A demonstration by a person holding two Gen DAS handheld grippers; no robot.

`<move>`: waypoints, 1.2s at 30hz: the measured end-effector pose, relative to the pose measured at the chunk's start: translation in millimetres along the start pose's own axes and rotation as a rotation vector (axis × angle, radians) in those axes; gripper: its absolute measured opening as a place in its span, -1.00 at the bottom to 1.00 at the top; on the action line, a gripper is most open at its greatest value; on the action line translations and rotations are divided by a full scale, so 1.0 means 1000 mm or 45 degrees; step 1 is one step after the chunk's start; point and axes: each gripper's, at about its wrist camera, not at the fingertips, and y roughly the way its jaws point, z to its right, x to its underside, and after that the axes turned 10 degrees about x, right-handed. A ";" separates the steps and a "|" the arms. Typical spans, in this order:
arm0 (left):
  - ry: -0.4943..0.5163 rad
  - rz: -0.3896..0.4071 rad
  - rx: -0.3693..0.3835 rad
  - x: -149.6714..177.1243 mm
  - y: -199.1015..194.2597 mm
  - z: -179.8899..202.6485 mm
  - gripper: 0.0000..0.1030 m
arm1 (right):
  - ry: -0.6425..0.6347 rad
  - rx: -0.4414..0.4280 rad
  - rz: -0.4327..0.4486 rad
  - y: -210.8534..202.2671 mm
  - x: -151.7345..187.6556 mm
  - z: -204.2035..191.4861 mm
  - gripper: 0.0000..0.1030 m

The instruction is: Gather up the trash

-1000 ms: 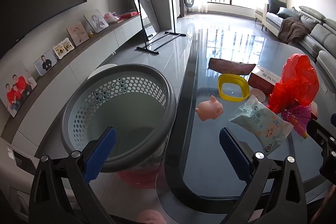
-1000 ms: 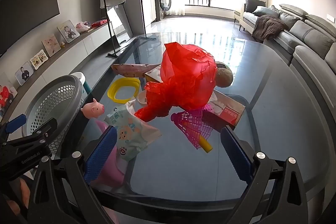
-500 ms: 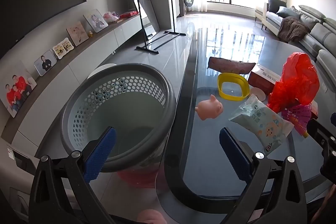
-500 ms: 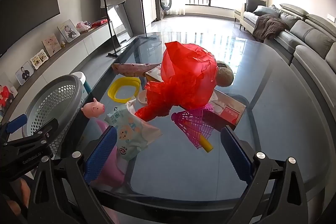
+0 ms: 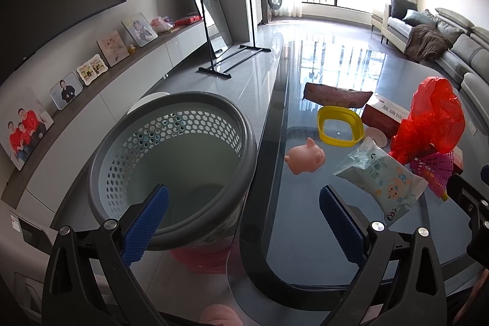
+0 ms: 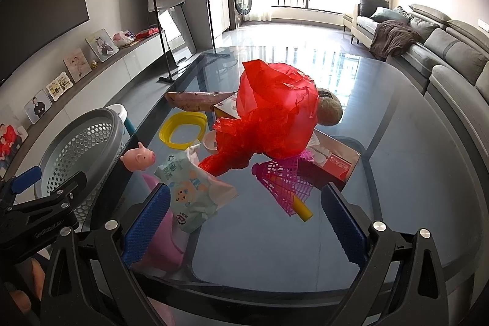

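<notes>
A grey perforated basket [image 5: 171, 161] [image 6: 82, 148] stands on the floor at the glass table's left edge, empty inside. On the table lie a crumpled red plastic bag [image 6: 275, 118] [image 5: 434, 118], a pale wet-wipes packet [image 6: 189, 188] [image 5: 382, 182], a pink mesh swatter [image 6: 284, 179], a pink pig toy [image 6: 139, 156] [image 5: 304, 158], a yellow ring bowl [image 6: 183, 130] [image 5: 339, 127] and a brownish wrapper [image 6: 195, 98]. My left gripper [image 5: 244, 228] hovers open over the basket's near rim. My right gripper [image 6: 244, 225] is open above the table's near edge, short of the packet.
A red box [image 6: 336, 161] and a brown ball [image 6: 330, 112] sit behind the red bag. A grey sofa [image 6: 452, 57] runs along the right. A clothes rack [image 5: 214, 5] and a low cabinet with photo frames [image 5: 91, 72] line the left wall.
</notes>
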 end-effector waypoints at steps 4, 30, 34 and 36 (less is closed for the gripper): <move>0.001 -0.006 0.000 0.001 0.001 0.000 0.88 | 0.034 -0.066 -0.017 0.001 0.002 0.013 0.84; 0.050 -0.072 0.066 0.003 0.020 0.026 0.88 | 0.068 0.048 -0.177 0.046 0.019 0.079 0.83; 0.051 -0.081 0.065 0.004 0.023 0.027 0.88 | 0.016 0.043 -0.190 0.054 0.020 0.081 0.82; 0.051 -0.088 0.066 0.004 0.024 0.028 0.88 | -0.032 0.030 -0.200 0.059 0.020 0.081 0.69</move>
